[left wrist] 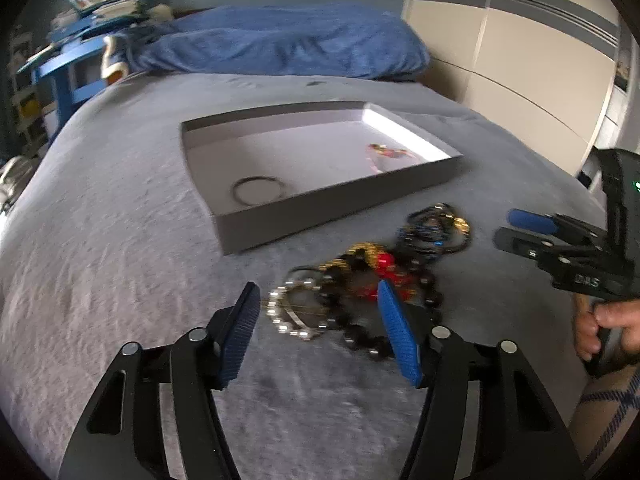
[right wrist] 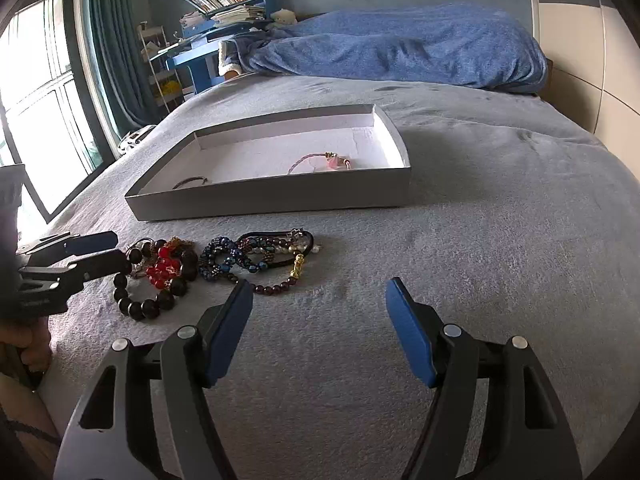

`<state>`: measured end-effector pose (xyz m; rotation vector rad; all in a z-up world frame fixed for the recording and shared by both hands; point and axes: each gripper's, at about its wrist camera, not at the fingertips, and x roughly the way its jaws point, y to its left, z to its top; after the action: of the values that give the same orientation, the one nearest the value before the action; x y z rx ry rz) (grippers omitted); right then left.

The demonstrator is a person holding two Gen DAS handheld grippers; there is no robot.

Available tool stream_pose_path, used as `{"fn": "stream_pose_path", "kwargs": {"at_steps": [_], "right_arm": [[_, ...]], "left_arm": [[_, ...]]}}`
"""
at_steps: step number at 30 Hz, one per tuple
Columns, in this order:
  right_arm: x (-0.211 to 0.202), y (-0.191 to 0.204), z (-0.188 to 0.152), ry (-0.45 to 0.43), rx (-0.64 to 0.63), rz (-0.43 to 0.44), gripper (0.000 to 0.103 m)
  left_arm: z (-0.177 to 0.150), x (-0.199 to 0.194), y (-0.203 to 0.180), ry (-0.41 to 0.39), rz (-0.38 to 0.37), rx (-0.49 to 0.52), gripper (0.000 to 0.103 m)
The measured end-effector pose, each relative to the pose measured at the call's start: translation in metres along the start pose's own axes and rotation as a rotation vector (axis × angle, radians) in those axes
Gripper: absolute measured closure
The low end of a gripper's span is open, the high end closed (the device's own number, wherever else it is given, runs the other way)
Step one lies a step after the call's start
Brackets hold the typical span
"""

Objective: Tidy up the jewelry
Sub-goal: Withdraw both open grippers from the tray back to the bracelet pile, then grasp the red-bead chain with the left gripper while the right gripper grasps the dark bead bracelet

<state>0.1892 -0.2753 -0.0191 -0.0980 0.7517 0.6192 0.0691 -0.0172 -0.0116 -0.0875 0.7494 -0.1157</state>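
Note:
A heap of bead bracelets lies on the grey bedspread in front of a shallow grey box point(left wrist: 320, 208) point(right wrist: 272, 200). The box holds a dark ring bracelet point(left wrist: 259, 191) point(right wrist: 190, 181) and a pink bracelet point(left wrist: 386, 154) point(right wrist: 320, 162). My left gripper point(left wrist: 318, 286) point(right wrist: 116, 252) is low over the heap's left end. Its jaws stand apart around a silver bracelet point(left wrist: 288, 316) and black beads point(left wrist: 360, 340) point(right wrist: 144, 304), next to red beads point(right wrist: 162, 268). No pad visibly presses on them. My right gripper point(right wrist: 320, 284) point(left wrist: 508, 228) is open over bare bedspread, right of the blue beads point(right wrist: 224, 260).
A rumpled blue blanket point(right wrist: 400, 48) lies across the head of the bed. A blue shelf unit with books point(right wrist: 224, 12) stands at the back left beside a window point(right wrist: 40, 92). A beige wardrobe point(left wrist: 520, 80) runs along the right. A person's hand point(left wrist: 600, 320) grips the right tool.

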Motion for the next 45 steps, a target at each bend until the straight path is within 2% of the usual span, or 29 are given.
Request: {"fn": "stream_pose_path", "kwargs": {"at_steps": [7,11,14,18,20,22,30,32,34,39,44,45], "right_arm": [[0.0,0.0,0.002,0.004,-0.006,-0.006,0.034],[0.0,0.001,0.0,0.007,-0.008,-0.008,0.034],[0.001,0.001,0.0,0.009,-0.006,-0.008,0.034],[0.0,0.002,-0.001,0.009,-0.008,-0.007,0.034],[0.0,0.003,-0.001,0.011,-0.008,-0.006,0.034],[0.001,0.003,-0.001,0.016,-0.008,-0.004,0.034],[0.007,0.003,0.003,0.038,0.0,0.021,0.035],[0.011,0.002,0.004,0.052,0.008,0.03,0.04],[0.015,0.001,0.005,0.07,0.014,0.038,0.049],[0.025,0.002,0.009,0.104,0.03,0.061,0.056],[0.037,0.002,0.017,0.124,0.058,0.089,0.066],[0.04,0.004,0.018,0.135,0.055,0.095,0.074]], "left_arm": [[0.001,0.004,-0.023,0.01,-0.013,0.11,0.044],[0.008,0.01,-0.031,0.016,-0.035,0.133,0.053],[0.013,0.02,-0.038,0.044,-0.037,0.163,0.057],[0.015,0.04,-0.042,0.111,-0.022,0.18,0.076],[0.015,0.042,-0.044,0.11,-0.028,0.189,0.082],[0.016,0.039,-0.046,0.092,-0.032,0.194,0.094],[0.022,0.0,-0.033,-0.035,-0.055,0.136,0.094],[0.025,-0.011,-0.028,-0.061,-0.062,0.114,0.094],[0.029,-0.02,-0.025,-0.087,-0.062,0.101,0.094],[0.036,-0.042,-0.014,-0.137,-0.058,0.063,0.094],[0.035,-0.055,0.004,-0.151,-0.035,0.021,0.094],[0.034,-0.056,0.007,-0.15,-0.03,0.014,0.094]]}}
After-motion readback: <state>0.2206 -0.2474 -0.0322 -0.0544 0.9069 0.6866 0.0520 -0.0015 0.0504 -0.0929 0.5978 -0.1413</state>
